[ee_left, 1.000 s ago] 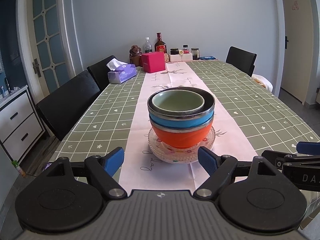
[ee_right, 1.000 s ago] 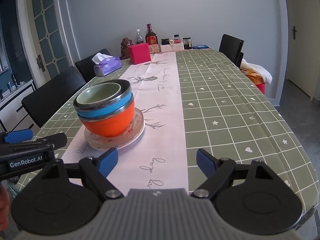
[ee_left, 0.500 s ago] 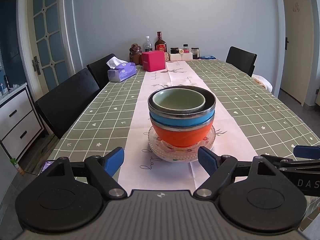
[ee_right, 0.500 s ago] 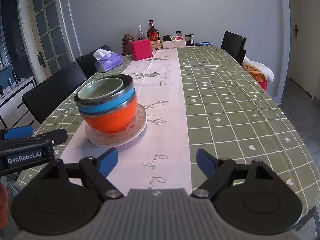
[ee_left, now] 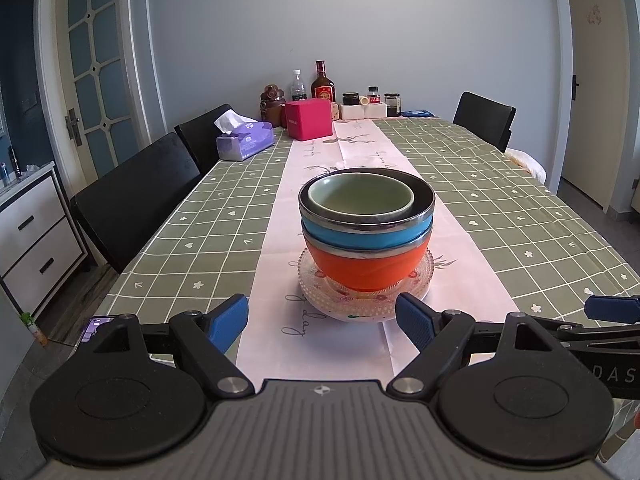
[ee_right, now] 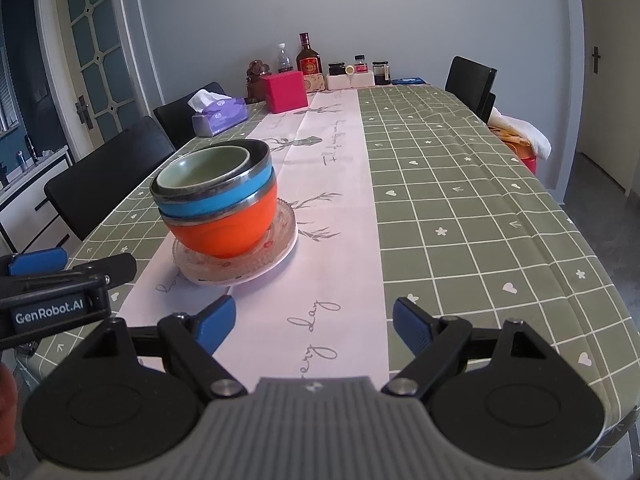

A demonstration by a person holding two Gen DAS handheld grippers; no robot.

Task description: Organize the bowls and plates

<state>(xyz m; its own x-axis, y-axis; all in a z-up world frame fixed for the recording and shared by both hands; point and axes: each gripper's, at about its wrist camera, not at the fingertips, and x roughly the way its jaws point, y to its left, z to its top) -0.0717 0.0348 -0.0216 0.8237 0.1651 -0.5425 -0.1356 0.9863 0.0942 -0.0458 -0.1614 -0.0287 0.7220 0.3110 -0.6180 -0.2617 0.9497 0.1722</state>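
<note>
your stack sits on the table (ee_left: pixel 500 200), on the pale runner near its near end: one glass plate (ee_left: pixel 366 304), three nested bowls, orange bowl (ee_left: pixel 366 266), blue bowl (ee_left: pixel 366 236), green bowl (ee_left: pixel 360 196). it's dead ahead of your left gripper (ee_left: pixel 322 322), nearer than your right gripper (ee_right: pixel 312 326). both stand apart, empty.

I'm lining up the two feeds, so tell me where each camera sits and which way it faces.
Left wrist: on the left tool, facing the bowl stack head-on; the right tool's tip shows at the right edge.
Right wrist: on the right tool, aimed down the table runner; stack to its left.
Shared: stack, glass plate, pink box.
</note>
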